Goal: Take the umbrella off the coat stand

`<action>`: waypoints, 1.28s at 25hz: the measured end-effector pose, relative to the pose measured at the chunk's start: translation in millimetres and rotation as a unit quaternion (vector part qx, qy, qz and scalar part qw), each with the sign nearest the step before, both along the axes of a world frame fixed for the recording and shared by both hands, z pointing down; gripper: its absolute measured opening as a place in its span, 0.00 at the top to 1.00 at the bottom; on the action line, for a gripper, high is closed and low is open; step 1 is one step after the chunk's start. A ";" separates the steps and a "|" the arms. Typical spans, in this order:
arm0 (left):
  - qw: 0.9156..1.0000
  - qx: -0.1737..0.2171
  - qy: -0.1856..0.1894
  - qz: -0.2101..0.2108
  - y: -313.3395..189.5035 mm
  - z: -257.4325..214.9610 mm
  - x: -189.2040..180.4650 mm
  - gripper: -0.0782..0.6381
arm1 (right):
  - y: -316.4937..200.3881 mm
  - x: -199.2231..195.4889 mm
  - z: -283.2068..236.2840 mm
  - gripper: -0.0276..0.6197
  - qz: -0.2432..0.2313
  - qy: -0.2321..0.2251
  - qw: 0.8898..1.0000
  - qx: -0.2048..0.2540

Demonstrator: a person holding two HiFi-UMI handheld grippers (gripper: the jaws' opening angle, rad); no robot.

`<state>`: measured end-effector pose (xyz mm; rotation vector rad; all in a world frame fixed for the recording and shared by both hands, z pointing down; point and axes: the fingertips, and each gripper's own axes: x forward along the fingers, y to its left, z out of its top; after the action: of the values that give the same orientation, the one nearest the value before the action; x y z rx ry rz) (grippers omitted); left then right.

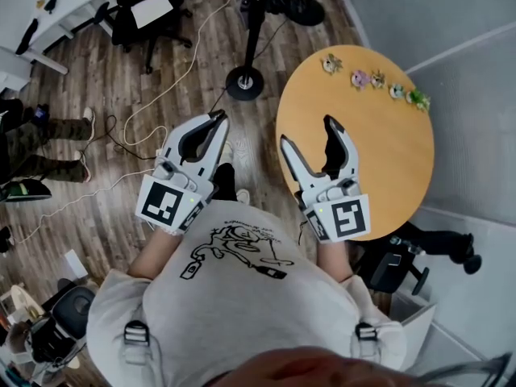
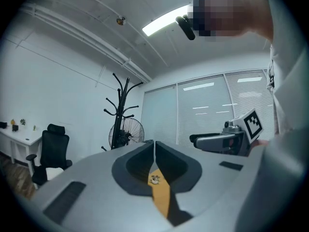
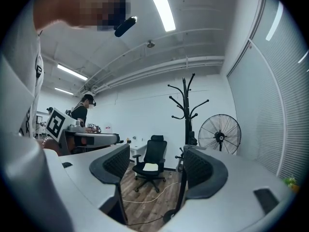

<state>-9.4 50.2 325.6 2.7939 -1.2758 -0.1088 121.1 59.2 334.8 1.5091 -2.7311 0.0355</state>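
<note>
In the head view, the left hand-held gripper (image 1: pixel 219 119) is held with its jaws together and empty. The right hand-held gripper (image 1: pixel 306 132) is held with its jaws wide apart and empty, by the round surface (image 1: pixel 379 151). Only square markers on the cubes and a line drawing on the shirt are seen; no wording can be read.

In the left gripper view, the coat stand (image 2: pixel 120 112) is seen well apart, next to a fan (image 2: pixel 129 132). The approach is judged to be the step in hand.

In the right gripper view, a dark bundle (image 3: pixel 191 139) low on the stand may be the umbrella, but this cannot be settled. A closer approach is called for, then the open jaws closed on it and a lift off its hook.
</note>
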 end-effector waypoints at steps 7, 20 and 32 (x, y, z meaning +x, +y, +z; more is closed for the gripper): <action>1.000 -0.001 0.000 0.001 -42.8 -3.0 -4.6 0.87 | -42.9 -3.6 -5.9 0.43 0.001 0.002 1.000 0.002; 1.000 0.002 0.002 0.011 -143.2 -12.5 -37.3 0.87 | -142.9 -36.4 -13.0 0.43 0.008 0.004 1.000 -0.002; 1.000 0.000 0.010 0.024 -223.7 -9.5 -57.8 0.87 | -220.4 -59.2 -14.2 0.43 0.021 0.004 1.000 -0.001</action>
<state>-67.2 -173.5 316.1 2.8140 -1.2039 -0.1330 61.9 -161.2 320.6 1.5629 -2.6912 0.0338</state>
